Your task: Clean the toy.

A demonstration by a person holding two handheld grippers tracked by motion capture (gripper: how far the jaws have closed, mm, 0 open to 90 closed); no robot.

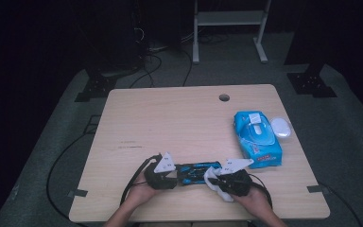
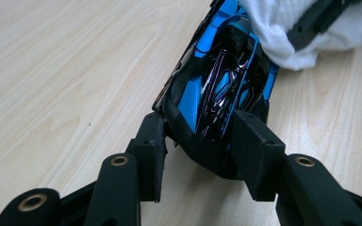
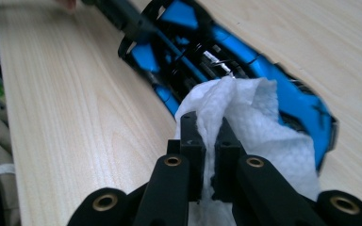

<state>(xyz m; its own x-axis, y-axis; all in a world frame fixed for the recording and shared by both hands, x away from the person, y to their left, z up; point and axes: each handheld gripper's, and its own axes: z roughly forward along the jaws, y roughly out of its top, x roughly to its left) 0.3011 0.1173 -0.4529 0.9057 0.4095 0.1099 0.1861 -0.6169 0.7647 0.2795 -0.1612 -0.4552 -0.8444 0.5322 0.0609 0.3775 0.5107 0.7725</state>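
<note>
Gripping toy car (image 2: 221, 89) nose between left gripper (image 2: 198, 155) fingers; right gripper (image 3: 209, 141) fingers clenched on white wipe (image 3: 259, 122), pressed against car, on bench (image 1: 170, 123).

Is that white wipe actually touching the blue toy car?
Touching. The right gripper view shows the white wipe, pinched in the right gripper, lying against the blue toy car.

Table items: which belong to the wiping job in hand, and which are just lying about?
In use:
left gripper, clamping the toy car
right gripper, pinching the white wipe against the car

Lying about:
blue wipes pack
white lid beside the pack
</note>
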